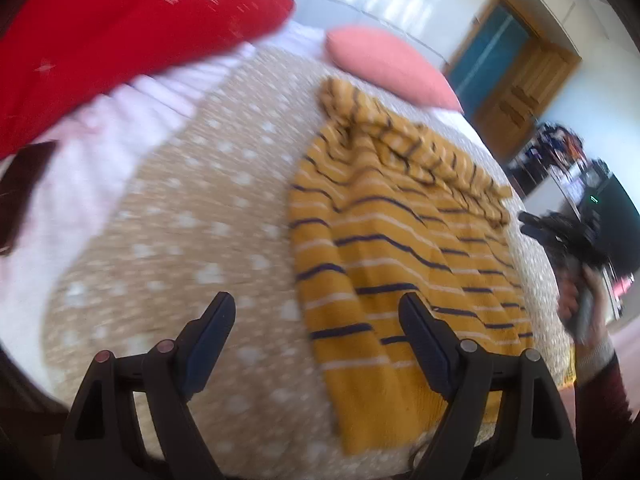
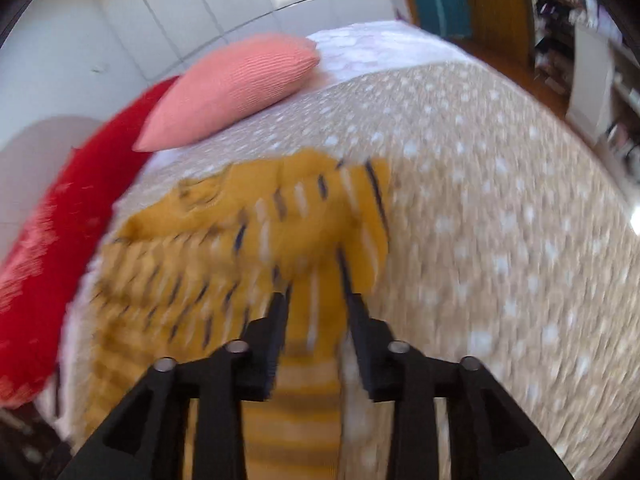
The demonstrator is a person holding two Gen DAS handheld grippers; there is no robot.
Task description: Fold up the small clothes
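A mustard-yellow sweater (image 1: 400, 248) with navy and white stripes lies spread on a beige spotted bedspread (image 1: 180, 220). My left gripper (image 1: 316, 312) is open and empty, just above the sweater's near hem and left sleeve. In the right wrist view the same sweater (image 2: 240, 248) is blurred by motion. My right gripper (image 2: 318, 300) hangs over a sleeve or edge of it with the jaws partly open; nothing is clearly pinched. The right gripper also shows at the far right of the left wrist view (image 1: 568, 236), held in a hand.
A red pillow (image 1: 120, 28) and a pink pillow (image 1: 384, 64) lie at the head of the bed. A dark flat object (image 1: 20, 188) lies at the bed's left edge. A wooden door (image 1: 516, 80) and cluttered shelves (image 1: 560, 152) stand beyond the bed.
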